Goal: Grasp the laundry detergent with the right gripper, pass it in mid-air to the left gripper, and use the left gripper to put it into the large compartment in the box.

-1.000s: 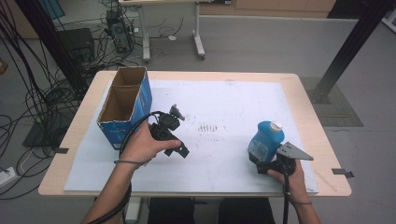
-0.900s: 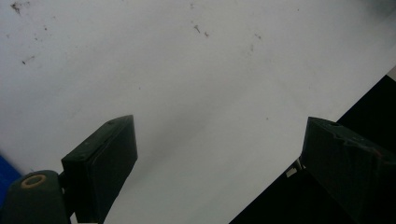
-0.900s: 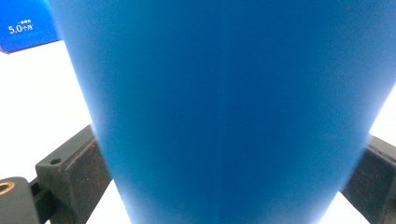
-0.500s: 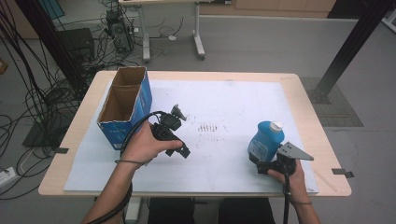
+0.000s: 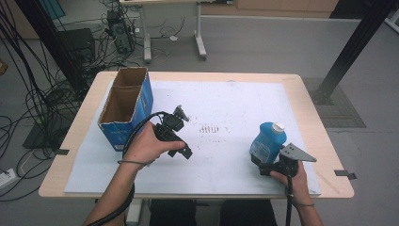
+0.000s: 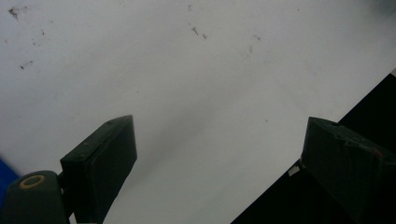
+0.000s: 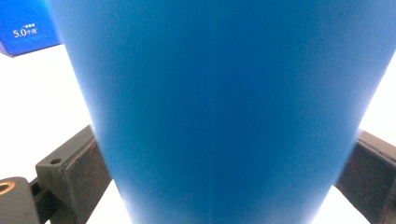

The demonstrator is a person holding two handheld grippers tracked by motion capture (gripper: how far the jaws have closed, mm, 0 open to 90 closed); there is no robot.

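On the tabletop (image 5: 310,117), near its front right corner, the blue bottle (image 5: 267,141) stands upright on the white sheet (image 5: 244,101), white cap on top. Right gripper (image 5: 263,165) sits low at the bottle's base, coming in from the front edge; the person's right hand (image 5: 291,179) wraps its handle, forearm entering from the bottom of the high view, grey three-cornered plate up and pointing right, cable trailing back along the wrist. Right gripper view: jaws on both flanks of the bottle (image 7: 224,102), pads against the blue wall on each side, so they're clamped on a wide body, spread far apart. Bottle looks upright in the grip, bottom on or just over the sheet, can't tell which. Left gripper (image 5: 186,153) is mid-sheet, left of centre, well apart from the bottle; left hand (image 5: 148,143) grips it from above, wrist bent, jaws angled toward the front right and down at the sheet. Left gripper view: jaws wide open, nothing between them, just stained white sheet (image 6: 196,84) below and the dark drop past the sheet's edge at lower right. Blue cardboard box (image 5: 126,109) stands at the left of the sheet, just beside the left hand, top flaps open, two compartments with a divider between; what shows of the interior is bare brown cardboard. A corner of that box (image 7: 25,25) with white print shows top left in the right gripper view.
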